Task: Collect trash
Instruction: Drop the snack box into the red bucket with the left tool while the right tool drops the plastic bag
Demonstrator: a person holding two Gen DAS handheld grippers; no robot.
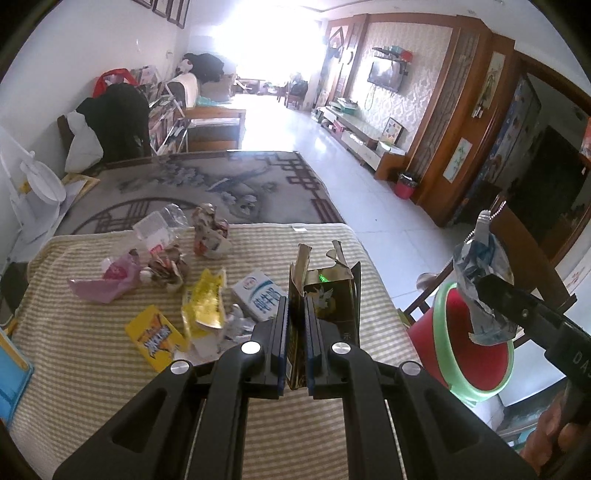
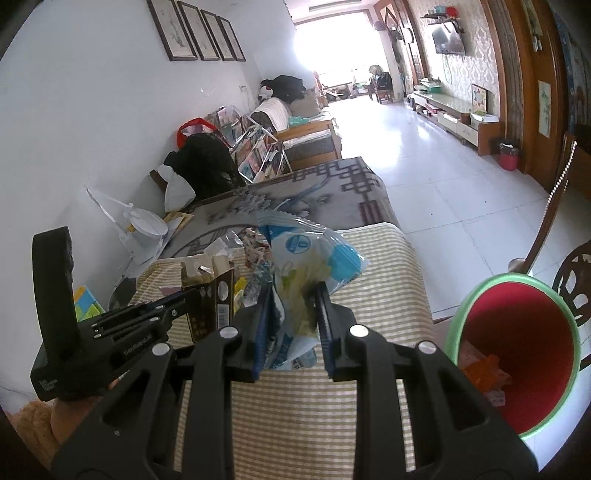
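Left tool (image 1: 295, 339), carton (image 1: 325, 291), littered table (image 1: 332, 424)

Two grippers show, the left gripper (image 1: 295, 325) low in the middle of the left wrist frame and the right gripper (image 2: 291, 325) low in the middle of the right wrist frame. One dark carton (image 1: 325, 291) and one blue-and-white wrapper (image 2: 306, 258) are up off the table. One red bin with a green rim (image 2: 517, 354) sits at lower right. Four framed pictures (image 2: 199, 31) hang at upper left. One television (image 1: 386, 74) hangs at upper right. One small red bucket (image 1: 404, 186) stands at middle right.
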